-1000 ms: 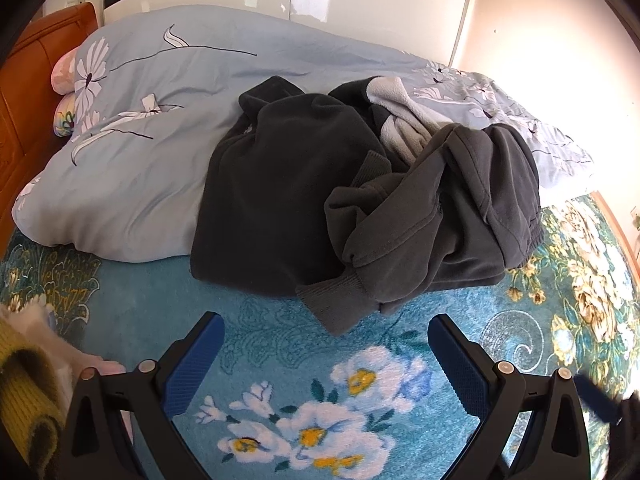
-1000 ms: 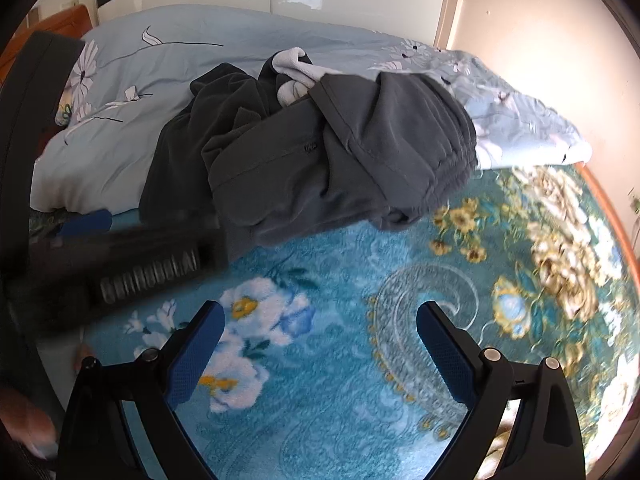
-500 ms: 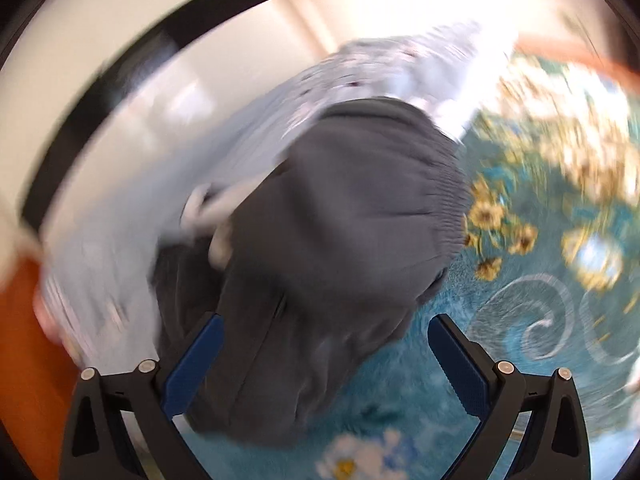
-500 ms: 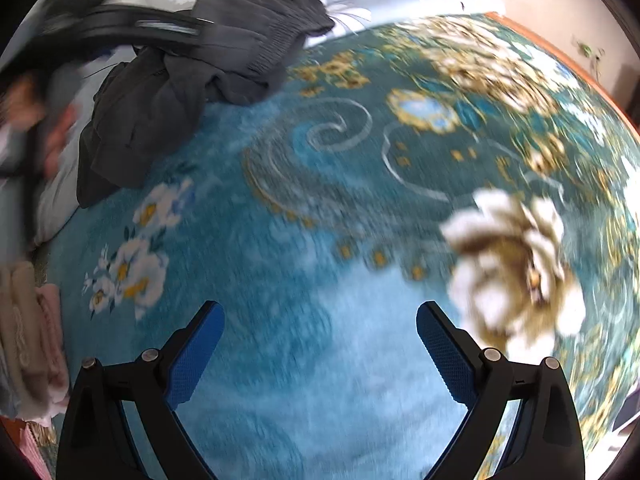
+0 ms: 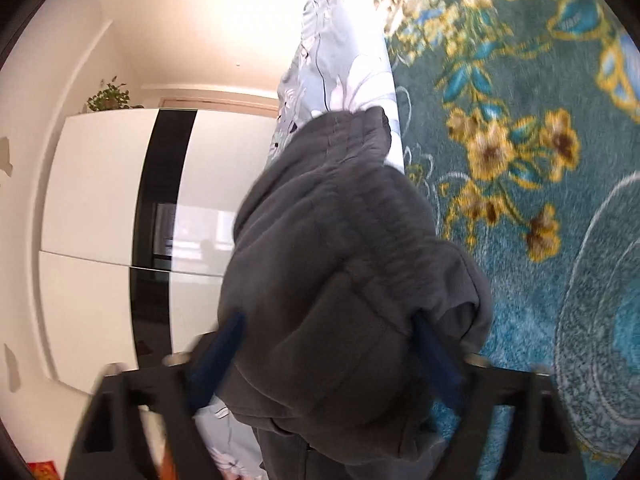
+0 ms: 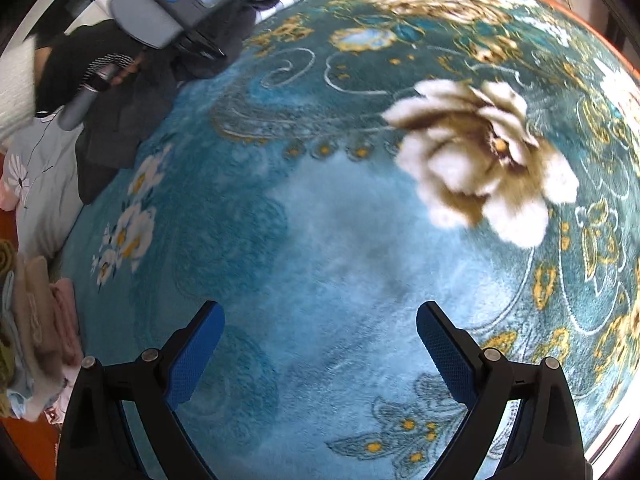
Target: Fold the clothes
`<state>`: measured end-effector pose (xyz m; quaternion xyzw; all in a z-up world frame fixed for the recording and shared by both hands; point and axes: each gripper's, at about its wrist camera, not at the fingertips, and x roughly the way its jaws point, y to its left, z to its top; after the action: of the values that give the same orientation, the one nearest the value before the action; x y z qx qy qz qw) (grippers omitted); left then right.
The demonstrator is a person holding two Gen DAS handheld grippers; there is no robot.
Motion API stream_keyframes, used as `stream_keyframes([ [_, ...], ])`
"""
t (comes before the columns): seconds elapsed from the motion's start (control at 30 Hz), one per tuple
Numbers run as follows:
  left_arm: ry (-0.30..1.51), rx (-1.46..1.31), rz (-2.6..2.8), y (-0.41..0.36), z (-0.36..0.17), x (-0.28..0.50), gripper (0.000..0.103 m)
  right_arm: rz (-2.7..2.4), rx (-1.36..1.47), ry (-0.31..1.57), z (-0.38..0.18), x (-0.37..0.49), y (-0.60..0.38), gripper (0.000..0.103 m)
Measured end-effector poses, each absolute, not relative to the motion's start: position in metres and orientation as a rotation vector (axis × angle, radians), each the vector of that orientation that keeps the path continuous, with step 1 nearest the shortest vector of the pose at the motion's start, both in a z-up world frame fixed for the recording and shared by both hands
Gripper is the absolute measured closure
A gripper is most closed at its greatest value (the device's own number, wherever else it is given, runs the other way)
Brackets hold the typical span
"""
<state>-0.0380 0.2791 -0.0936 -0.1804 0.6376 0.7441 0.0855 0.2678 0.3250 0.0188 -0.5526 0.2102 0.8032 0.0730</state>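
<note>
A dark grey garment with an elastic waistband (image 5: 344, 280) fills the left wrist view, bunched between the blue fingers (image 5: 218, 356) of my left gripper (image 5: 326, 320), whose jaws stand wide around it. From the right wrist view, the left gripper's body (image 6: 176, 4) is tilted into the dark clothes pile (image 6: 120, 112) at the far left, a hand on its handle. My right gripper (image 6: 320, 332) hangs open over the bare teal floral blanket (image 6: 320, 220), holding nothing.
A light blue duvet (image 6: 40, 168) lies behind the pile. Several folded pink and beige items (image 6: 40, 328) are stacked at the left edge. A white wardrobe with a black stripe (image 5: 120, 200) and a potted plant (image 5: 108, 96) stand beyond the bed.
My left gripper swung over, rolled sideways and pushed into the grey garment, which now sits between its fingers. My right gripper turned away from the pile to the open blanket.
</note>
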Motion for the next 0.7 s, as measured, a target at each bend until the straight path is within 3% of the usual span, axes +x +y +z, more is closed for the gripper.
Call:
stream_keyframes([
  [0.03,1.837,-0.564,2.221,0.28,-0.081,-0.038,0.069,2.42,-1.653,0.627,0.02,0.268,0.325,0.006],
  [0.23,1.331,-0.639,2.358,0.263,0.01,-0.035,0.085,2.466,-1.612,0.61,0.039,0.267,0.318,0.006],
  [0.53,0.385,-0.671,2.348,0.186,0.186,-0.003,0.09,2.503,-1.599,0.635,0.062,0.275,0.308,0.006],
  [0.7,0.122,-0.601,2.144,0.163,0.239,0.038,0.091,2.498,-1.577,0.658,0.073,0.283,0.312,0.006],
])
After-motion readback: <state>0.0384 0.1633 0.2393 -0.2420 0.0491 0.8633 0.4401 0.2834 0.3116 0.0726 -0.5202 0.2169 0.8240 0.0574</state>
